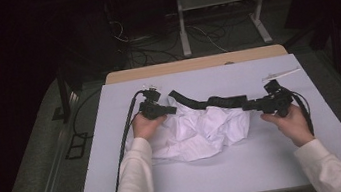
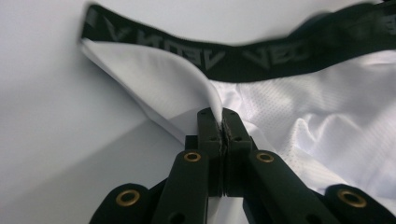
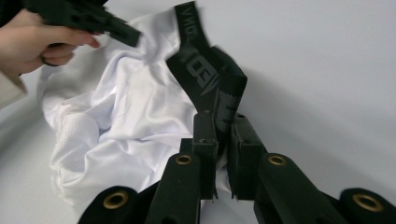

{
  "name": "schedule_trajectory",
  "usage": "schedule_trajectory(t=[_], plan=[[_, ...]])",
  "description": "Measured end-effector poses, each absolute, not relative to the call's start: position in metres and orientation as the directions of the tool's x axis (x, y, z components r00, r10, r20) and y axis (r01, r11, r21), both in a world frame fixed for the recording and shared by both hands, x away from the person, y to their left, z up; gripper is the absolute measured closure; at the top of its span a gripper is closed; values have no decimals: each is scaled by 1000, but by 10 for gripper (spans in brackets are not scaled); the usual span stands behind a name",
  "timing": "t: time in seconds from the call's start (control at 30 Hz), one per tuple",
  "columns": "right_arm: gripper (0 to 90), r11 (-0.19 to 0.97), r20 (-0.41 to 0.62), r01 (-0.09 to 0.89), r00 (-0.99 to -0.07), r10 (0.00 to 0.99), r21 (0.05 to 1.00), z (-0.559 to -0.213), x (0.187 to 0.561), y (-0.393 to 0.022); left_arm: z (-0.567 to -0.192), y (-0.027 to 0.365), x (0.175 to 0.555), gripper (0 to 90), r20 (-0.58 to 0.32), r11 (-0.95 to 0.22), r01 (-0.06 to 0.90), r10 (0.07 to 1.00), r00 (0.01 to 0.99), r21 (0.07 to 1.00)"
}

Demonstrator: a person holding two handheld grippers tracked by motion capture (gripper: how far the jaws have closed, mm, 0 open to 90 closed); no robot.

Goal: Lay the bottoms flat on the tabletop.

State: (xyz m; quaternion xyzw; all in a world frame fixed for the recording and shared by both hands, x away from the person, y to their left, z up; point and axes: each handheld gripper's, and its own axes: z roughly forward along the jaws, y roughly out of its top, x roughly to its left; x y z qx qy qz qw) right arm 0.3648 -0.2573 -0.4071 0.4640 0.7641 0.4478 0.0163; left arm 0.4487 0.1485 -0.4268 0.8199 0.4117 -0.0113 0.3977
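Observation:
A crumpled white garment [image 1: 198,131] with a black lettered waistband [image 1: 210,102] lies mid-table. My left gripper [image 1: 173,110] is at its left end. In the left gripper view its jaws [image 2: 221,116] are shut on a fold of the white cloth [image 2: 154,79], just below the waistband [image 2: 224,58]. My right gripper [image 1: 246,106] holds the garment's right end. In the right gripper view its jaws [image 3: 220,123] pinch the bunched waistband [image 3: 210,79], with the white cloth [image 3: 140,107] spread to the left. The other hand [image 3: 32,42] and its gripper [image 3: 126,35] show at the top left there.
The white table top [image 1: 249,165] has bare surface in front of and to both sides of the garment. A thin pale strip [image 1: 281,74] lies at the back right. A wooden edge [image 1: 194,64] borders the far side. Beyond it are a metal frame [image 1: 181,18] and floor cables.

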Motion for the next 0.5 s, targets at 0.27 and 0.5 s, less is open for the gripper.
schedule_trajectory(t=[0.27, 0.5], plan=[[817, 104, 416, 751, -470, 779, 652, -410, 346, -295, -424, 168, 414, 881, -331, -345, 661, 657, 677, 666], [815, 123, 424, 787, -449, 786, 605, -422, 326, -295, -438, 168, 390, 881, -321, -400, 661, 642, 697, 635]])
